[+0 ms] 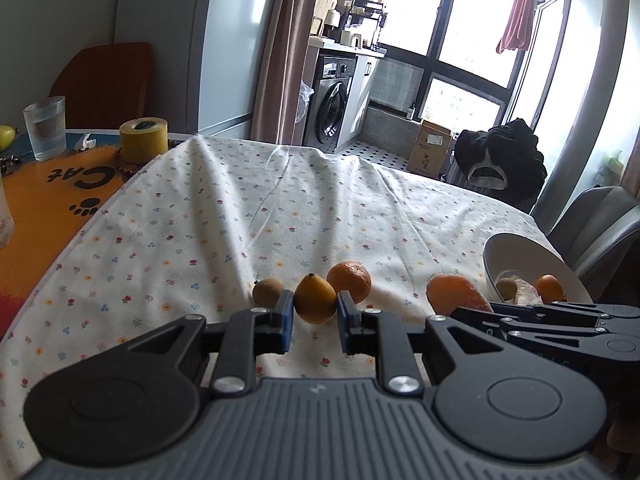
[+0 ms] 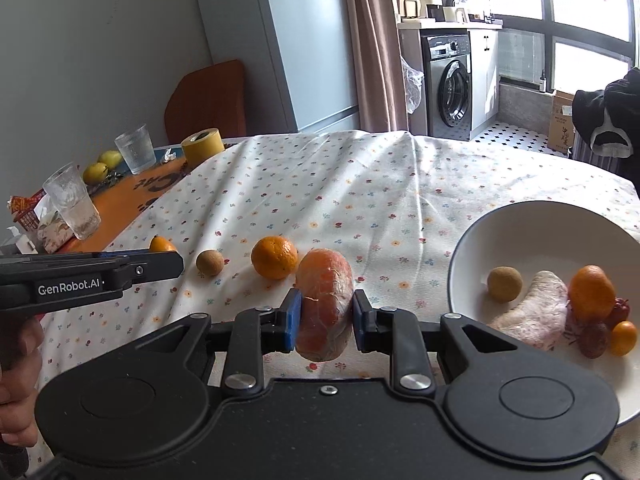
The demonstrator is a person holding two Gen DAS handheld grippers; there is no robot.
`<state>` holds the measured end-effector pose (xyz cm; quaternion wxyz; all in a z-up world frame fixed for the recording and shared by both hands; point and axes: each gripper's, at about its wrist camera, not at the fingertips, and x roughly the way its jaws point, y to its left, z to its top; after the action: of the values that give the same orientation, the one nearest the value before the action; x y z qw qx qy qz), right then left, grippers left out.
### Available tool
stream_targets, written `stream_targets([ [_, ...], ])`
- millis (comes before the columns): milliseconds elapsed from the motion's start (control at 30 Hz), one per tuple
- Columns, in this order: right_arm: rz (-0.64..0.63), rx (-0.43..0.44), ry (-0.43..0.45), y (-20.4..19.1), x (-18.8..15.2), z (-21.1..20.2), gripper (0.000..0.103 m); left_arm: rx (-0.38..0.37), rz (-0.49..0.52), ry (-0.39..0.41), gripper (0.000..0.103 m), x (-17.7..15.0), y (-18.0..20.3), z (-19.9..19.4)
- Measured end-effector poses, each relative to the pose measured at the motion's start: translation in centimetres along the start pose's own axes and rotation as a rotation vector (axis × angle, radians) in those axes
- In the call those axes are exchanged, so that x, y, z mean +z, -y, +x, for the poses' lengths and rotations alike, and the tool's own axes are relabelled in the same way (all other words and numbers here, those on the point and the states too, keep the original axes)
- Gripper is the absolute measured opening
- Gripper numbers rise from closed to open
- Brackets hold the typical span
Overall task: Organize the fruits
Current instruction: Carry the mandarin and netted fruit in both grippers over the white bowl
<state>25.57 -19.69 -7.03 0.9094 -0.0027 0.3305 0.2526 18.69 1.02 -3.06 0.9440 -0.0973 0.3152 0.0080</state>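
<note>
Left claw (image 1: 316,312) clamps loquat (image 1: 315,299) | right claw (image 2: 325,322) clamps peeled orange segment (image 2: 325,304) | floral tablecloth (image 1: 240,208)

Bare flowered cloth fills the middle and upper half of both views, so the worktop (image 2: 360,184) is open there. Along the lower middle a row blocks the way: small brown fruit (image 2: 209,262), tangerine (image 2: 274,257), peeled orange segment (image 2: 325,304). The white bowl (image 2: 532,220) closes the lower right; glasses (image 2: 72,200) and tape roll (image 2: 202,146) crowd the upper left.

White bowl (image 1: 520,252) half hidden by right hand-held gripper (image 1: 472,312); rim cut off.
</note>
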Motion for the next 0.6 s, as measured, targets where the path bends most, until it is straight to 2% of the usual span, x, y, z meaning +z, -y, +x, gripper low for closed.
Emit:
stream_targets([
  [600,0.087,-0.129,0.071,6.2,-0.7,-4.1,0.025,-0.108,0.062,0.007,0.021,0.8,6.1,1.4],
])
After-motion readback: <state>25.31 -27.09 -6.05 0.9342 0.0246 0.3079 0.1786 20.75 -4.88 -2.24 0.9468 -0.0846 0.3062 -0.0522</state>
